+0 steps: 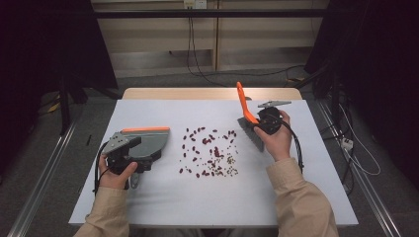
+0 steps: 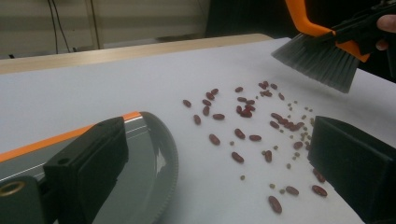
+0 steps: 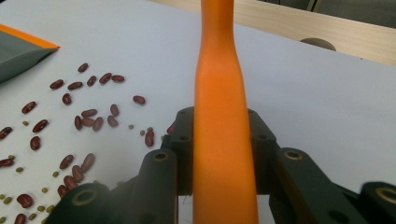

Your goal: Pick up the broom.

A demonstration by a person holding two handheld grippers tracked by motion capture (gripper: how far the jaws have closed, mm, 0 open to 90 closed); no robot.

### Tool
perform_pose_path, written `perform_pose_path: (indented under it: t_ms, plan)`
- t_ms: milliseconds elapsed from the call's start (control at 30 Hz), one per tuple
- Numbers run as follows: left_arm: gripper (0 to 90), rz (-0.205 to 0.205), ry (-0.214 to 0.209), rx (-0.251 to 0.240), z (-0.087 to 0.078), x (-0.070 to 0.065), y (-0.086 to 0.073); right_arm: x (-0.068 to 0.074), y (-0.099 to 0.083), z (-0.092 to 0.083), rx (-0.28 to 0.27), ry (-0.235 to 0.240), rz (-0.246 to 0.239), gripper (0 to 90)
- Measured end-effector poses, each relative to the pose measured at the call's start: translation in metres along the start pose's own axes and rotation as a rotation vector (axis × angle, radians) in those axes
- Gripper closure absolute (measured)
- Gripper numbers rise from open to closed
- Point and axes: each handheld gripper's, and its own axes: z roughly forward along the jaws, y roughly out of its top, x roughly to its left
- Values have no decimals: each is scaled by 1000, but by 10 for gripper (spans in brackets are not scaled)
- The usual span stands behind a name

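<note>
Brush [image 1: 245, 116]: one, clamped in right gripper [image 1: 267, 121]; dustpan [image 1: 146, 141]: one.

A white table [image 1: 163, 207] stands on a grey floor [image 1: 44, 148], its wooden far edge [image 1: 207, 93] bare beyond the white surface. Black cables [image 1: 195, 54] hang down the pale back wall [image 1: 158, 34] (from an outlet [image 1: 195, 4] at the top) and run across the floor. A white plug [image 1: 347, 144] lies beyond the table's right edge.
</note>
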Motion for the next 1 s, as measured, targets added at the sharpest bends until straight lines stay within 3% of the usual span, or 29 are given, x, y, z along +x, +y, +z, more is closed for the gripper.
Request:
perform_pose_path:
  t_ms: [233, 567, 1000]
  plan:
    - [44, 14, -10, 1, -2, -1, -5, 2, 4, 5, 10, 2, -43, 705]
    - [44, 17, -19, 7, -2, -2, -10, 3, 14, 14, 3, -9, -65, 705]
    - [44, 14, -19, 4, -2, 0, -11, -1, 15, 19, -5, 0, -61, 705]
